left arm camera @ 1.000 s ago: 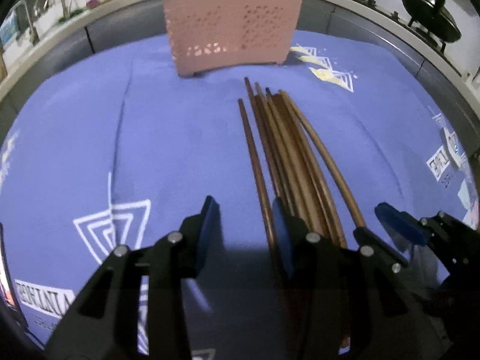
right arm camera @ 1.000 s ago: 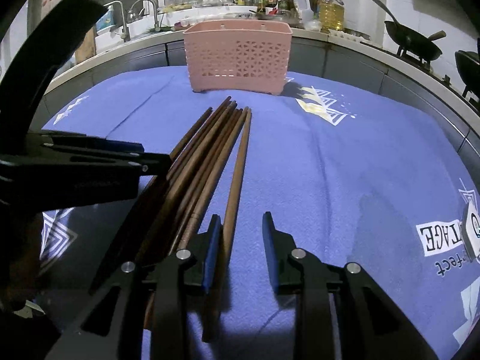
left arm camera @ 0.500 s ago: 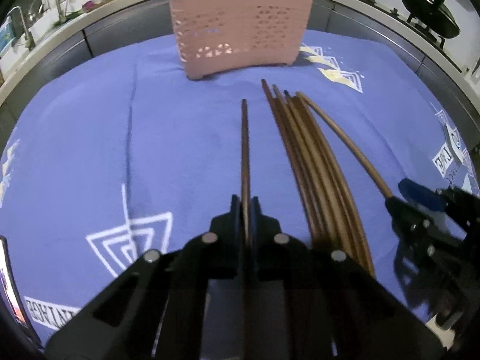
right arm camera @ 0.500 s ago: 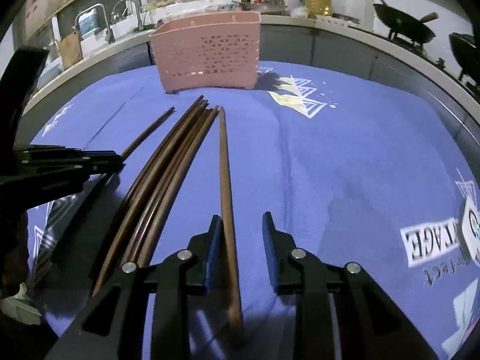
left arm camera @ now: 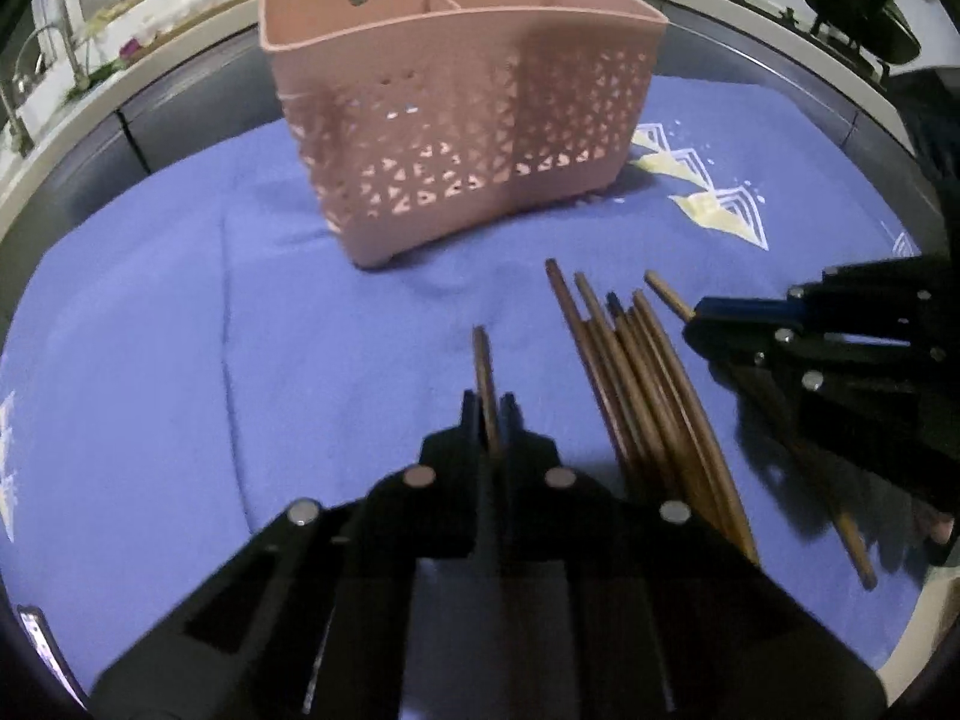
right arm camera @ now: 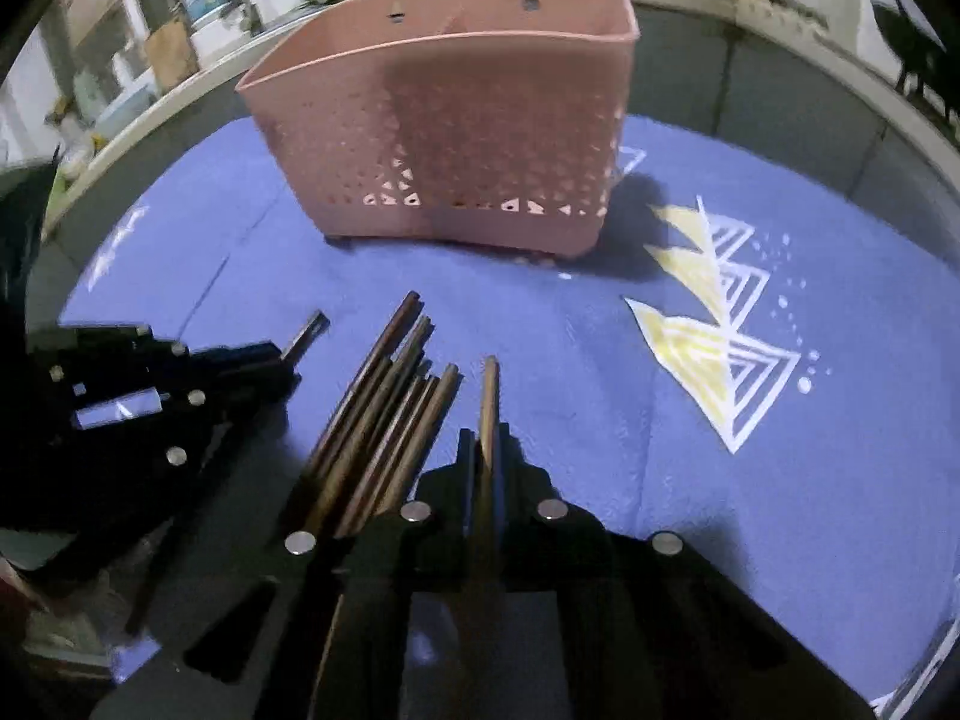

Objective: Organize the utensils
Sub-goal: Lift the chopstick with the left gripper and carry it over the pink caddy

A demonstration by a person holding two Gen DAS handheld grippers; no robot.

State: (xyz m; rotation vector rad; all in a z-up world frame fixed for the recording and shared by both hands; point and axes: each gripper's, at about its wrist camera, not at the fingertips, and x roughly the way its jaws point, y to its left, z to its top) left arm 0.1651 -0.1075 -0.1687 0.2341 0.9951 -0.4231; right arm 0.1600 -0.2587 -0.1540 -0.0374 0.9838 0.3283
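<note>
1. Left gripper [left arm camera: 490,414], lower centre of the left view: I have it clamped on one chopstick [left arm camera: 482,360]. The stick runs forward between the fingers with its tip pointing up-frame at the holder, so it can go in end first.

2. Right gripper [right arm camera: 487,447], lower centre of the right view: I have it clamped on a second chopstick [right arm camera: 489,396], held the same way, lengthwise along the fingers and tip toward the holder. In my judgement, one stick per gripper makes a pair for a single trip.

3. Bundle [left arm camera: 636,384], right of centre in the left view, left of centre in the right view: the loose brown chopsticks lie side by side on the cloth between my two grippers. Their tips are fanned slightly, all pointing roughly toward the holder. They await later picks.

4. Holder [left arm camera: 462,120], upper centre of both views: a pink perforated box, upright and open-topped, with a divider making two compartments. I see nothing inside it from here. It stands beyond the bundle tips, apart from them, and is the likely destination.

5. Cloth [left arm camera: 180,330], filling the middle of the frame: blue with white and yellow triangle prints. It covers the table under everything listed.

6. Pans [left arm camera: 852,18], upper right of the left view: dark cookware on the counter behind, apart from the work.
</note>
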